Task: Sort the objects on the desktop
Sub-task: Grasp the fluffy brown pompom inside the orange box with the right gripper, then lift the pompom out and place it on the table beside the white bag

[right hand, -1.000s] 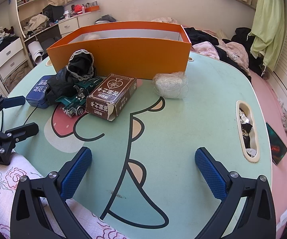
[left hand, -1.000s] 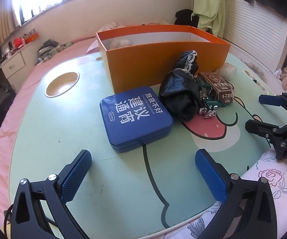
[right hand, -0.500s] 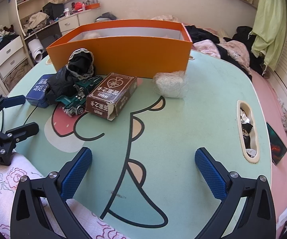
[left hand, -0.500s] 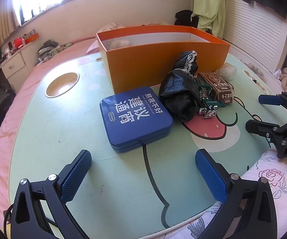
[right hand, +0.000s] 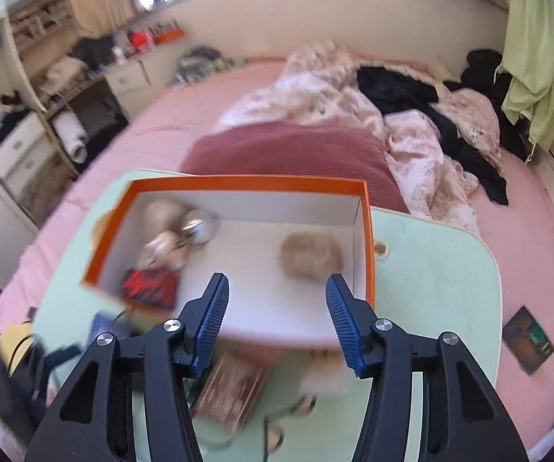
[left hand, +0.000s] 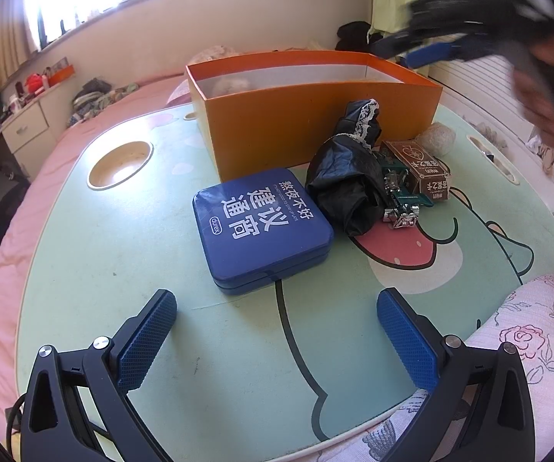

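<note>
The left gripper (left hand: 277, 340) hangs low over the bench (left hand: 84, 261) with its blue pads spread wide and nothing between them. Just ahead lies a blue tin (left hand: 263, 229) with white lettering, flat on the bench. Touching its right side is a crumpled black cloth with lace trim (left hand: 348, 188), which covers part of a green toy car (left hand: 400, 202); only the car's chrome front and some green body show. Beside the car lies a brown carton (left hand: 419, 169), and behind that a pale wrapped ball (left hand: 436, 139). An orange box (left hand: 315, 131) stands behind them all.

The right gripper (right hand: 277, 317) is over the orange box (right hand: 369, 246), its jaws closing on empty air; in the left wrist view it is only a dark smear at the upper right (left hand: 430, 46), with a blurred hand (left hand: 542, 107) below it. The right view is motion-blurred: inside the box sit a tan fluffy lump (right hand: 311, 256), a red item (right hand: 148, 283) and a pale figure I cannot make out. The brown carton (right hand: 230, 392) is half hidden behind the fingers.
</note>
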Motion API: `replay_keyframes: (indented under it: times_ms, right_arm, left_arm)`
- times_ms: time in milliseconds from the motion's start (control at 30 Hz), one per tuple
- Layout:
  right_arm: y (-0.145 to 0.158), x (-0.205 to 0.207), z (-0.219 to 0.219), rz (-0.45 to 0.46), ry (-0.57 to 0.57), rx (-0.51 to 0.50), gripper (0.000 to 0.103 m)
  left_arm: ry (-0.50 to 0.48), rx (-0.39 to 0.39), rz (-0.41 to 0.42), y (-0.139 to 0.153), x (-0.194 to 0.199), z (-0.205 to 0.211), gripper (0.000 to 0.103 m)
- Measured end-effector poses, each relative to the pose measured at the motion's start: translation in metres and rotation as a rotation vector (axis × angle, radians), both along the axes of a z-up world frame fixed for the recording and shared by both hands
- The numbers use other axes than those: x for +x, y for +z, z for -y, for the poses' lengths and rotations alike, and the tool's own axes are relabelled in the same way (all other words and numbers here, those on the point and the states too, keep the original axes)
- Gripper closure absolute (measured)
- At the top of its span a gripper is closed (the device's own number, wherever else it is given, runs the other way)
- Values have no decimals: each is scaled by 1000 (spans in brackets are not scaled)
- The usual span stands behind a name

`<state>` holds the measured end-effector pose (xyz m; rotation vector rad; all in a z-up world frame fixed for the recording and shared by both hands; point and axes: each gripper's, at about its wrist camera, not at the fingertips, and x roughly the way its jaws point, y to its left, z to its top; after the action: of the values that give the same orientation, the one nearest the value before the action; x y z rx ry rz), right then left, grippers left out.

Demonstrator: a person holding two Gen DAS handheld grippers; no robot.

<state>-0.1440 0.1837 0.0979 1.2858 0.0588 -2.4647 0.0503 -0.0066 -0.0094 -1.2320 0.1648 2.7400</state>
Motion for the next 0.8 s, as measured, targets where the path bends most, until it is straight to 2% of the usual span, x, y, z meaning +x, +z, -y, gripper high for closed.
replay_keyframes:
  times_ms: [133, 233, 333, 367, 400, 500, 600, 700, 800]
  right_arm:
    - [-26, -35, 21, 77, -44, 97, 49]
    - [-44, -50, 30, 108, -122, 208, 49]
    - [-57, -54, 45, 110, -129, 355, 50]
    - [-61, -52, 51, 89, -123, 415, 52]
    - [-60, -48, 53, 77, -110, 415, 63]
    - [-59, -44, 49, 91, -103, 371, 65]
    - [-51, -36, 35, 82, -94, 217, 65]
    - [-25, -10, 19, 5, -83, 57, 65]
    - [-1, 22, 1, -13, -30, -100, 65]
  left_arm:
    - [0, 0, -1, 0, 0, 0, 0]
    - [-1, -1, -4, 0, 0, -1, 0]
    - [-2, -1, -4, 0, -1, -1, 0]
    - [-2, -1, -4, 0, -1, -1, 0]
    - [-2, -1, -4, 0, -1, -1, 0]
    - [-2, 0, -4, 0, -1, -1, 0]
    - [-2, 0, -4, 0, -1, -2, 0]
    - [-2, 0, -4, 0, -1, -2, 0]
    - [-2, 0, -4, 0, -2, -2, 0]
